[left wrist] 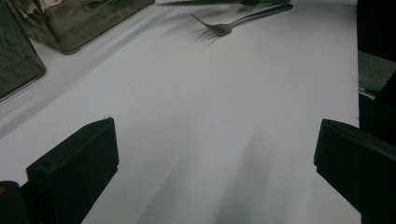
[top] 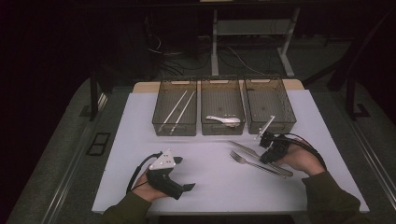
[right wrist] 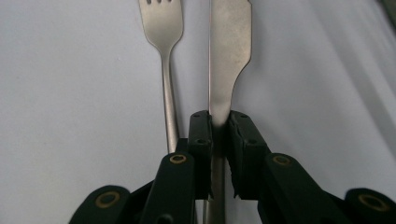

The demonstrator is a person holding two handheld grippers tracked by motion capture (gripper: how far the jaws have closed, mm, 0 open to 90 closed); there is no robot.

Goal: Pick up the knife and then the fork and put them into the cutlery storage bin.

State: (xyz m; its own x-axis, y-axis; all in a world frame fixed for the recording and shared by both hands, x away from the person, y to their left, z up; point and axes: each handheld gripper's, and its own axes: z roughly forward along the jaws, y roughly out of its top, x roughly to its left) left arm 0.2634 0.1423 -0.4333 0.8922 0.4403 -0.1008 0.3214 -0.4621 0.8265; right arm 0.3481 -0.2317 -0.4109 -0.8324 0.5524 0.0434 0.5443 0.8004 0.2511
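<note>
A metal table knife (right wrist: 227,56) lies flat on the white surface (top: 210,182) at my right, just beside a fork (right wrist: 163,56) and in front of three mesh baskets (top: 222,112), and my right claw (right wrist: 219,122) is closed on it where blade meets handle. I judge it stiff, thin, fairly light and slippery, so that neck looks like the sensible hold, though the smooth steel could swivel or slide between the pads when lifted. My left claw (top: 184,186) rests wide open and empty over bare surface, well apart.
</note>
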